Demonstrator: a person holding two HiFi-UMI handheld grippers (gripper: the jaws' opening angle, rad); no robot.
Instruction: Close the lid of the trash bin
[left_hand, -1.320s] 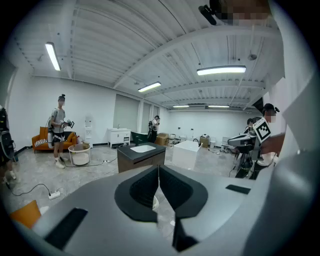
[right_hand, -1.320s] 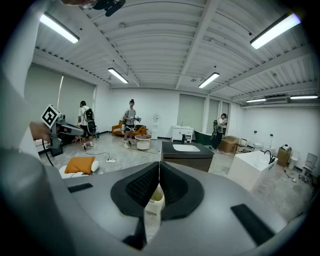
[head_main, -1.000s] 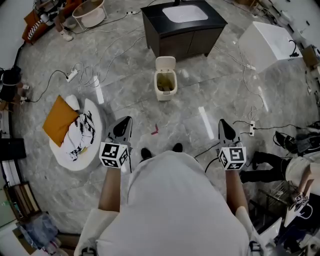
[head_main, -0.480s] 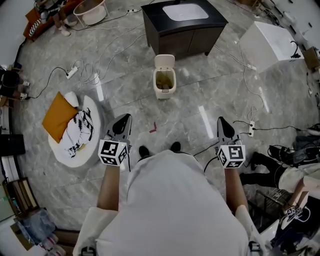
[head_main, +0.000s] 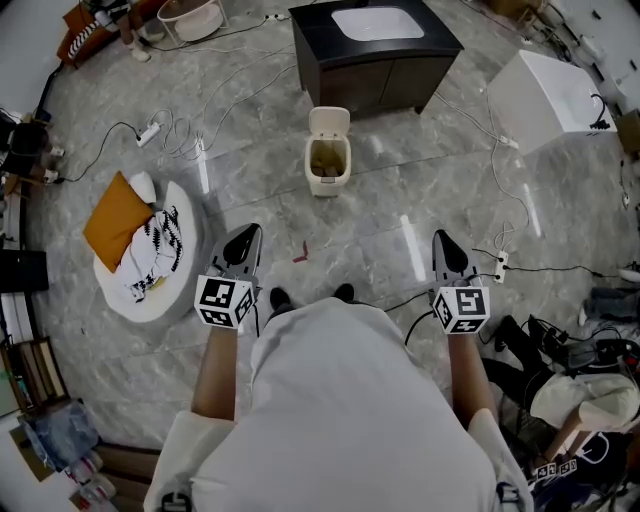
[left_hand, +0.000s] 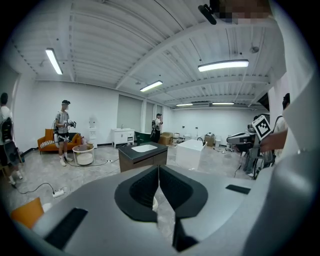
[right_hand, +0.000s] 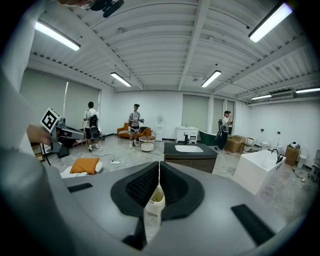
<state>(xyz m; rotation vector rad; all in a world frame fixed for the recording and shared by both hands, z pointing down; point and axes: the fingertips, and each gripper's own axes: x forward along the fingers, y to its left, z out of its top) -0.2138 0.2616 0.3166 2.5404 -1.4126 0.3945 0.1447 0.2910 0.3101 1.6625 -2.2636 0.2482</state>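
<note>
The small cream trash bin (head_main: 328, 165) stands on the grey floor in front of a dark cabinet, with its lid (head_main: 330, 122) standing upright and brownish contents showing inside. In the head view my left gripper (head_main: 247, 235) and right gripper (head_main: 445, 245) are held level at either side of the person's body, well short of the bin. Both are shut with nothing in them. The left gripper (left_hand: 158, 170) shows its jaws meeting in a thin line. Below the closed jaws of the right gripper (right_hand: 159, 167) the trash bin (right_hand: 156, 201) shows far ahead.
A dark cabinet with a white sink top (head_main: 375, 40) stands behind the bin. A white box (head_main: 545, 90) is at the right. An orange cushion (head_main: 118, 222) lies on a round white pad at the left. Cables (head_main: 500, 250) and a small red scrap (head_main: 300, 252) lie on the floor.
The person and both grippers have shifted slightly across the floor, and the view has swung a little. Both grippers stay shut and the bin's lid stays up.
</note>
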